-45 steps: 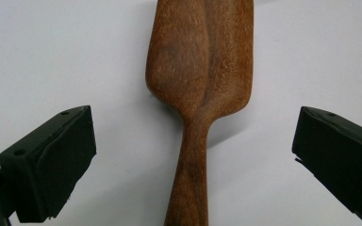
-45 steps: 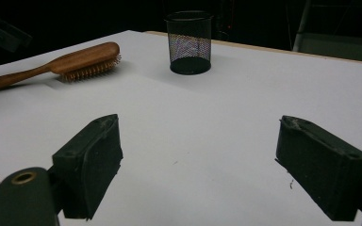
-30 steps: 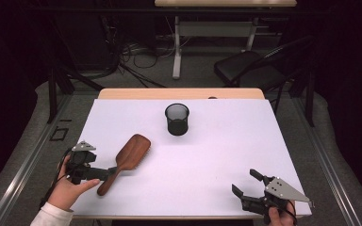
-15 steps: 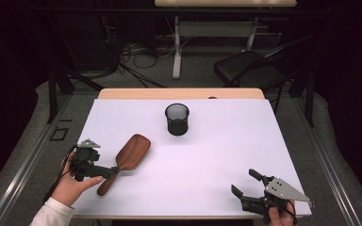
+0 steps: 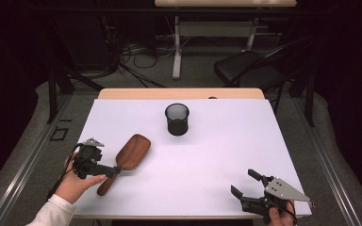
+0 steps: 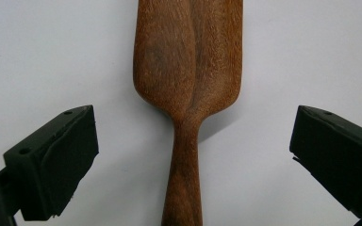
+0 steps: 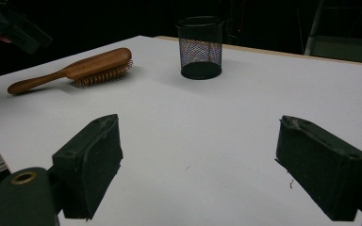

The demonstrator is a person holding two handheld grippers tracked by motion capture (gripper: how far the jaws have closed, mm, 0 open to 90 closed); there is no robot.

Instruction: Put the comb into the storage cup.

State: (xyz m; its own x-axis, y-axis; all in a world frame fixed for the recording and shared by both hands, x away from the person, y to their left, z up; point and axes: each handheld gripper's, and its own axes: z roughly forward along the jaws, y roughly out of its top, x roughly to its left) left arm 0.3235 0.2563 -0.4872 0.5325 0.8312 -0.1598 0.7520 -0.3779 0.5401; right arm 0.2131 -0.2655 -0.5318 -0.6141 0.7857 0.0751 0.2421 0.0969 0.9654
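Dark floor, loose cables and a black chair lie beyond the white surface (image 5: pixel 207 155). From the high view, a wooden hairbrush (image 5: pixel 128 157) lies near the left edge, head pointing far-right, handle running back toward the near-left. The left tool (image 5: pixel 114 170) hovers right at that handle, jaws apart, nothing gripped. A black mesh cup (image 5: pixel 176 119) stands upright toward the far middle, well apart from the brush. The right tool (image 5: pixel 246 184) sits at the near right corner, released and empty, much farther from the brush than the left one.

Left gripper view: the hairbrush (image 6: pixel 188 94) runs straight up the middle, its slim handle between the two spread jaws, touching neither.

Right gripper view: jaws wide over bare surface; hairbrush (image 7: pixel 75 69) far left, bristles down, mesh cup (image 7: pixel 200 47) beyond.
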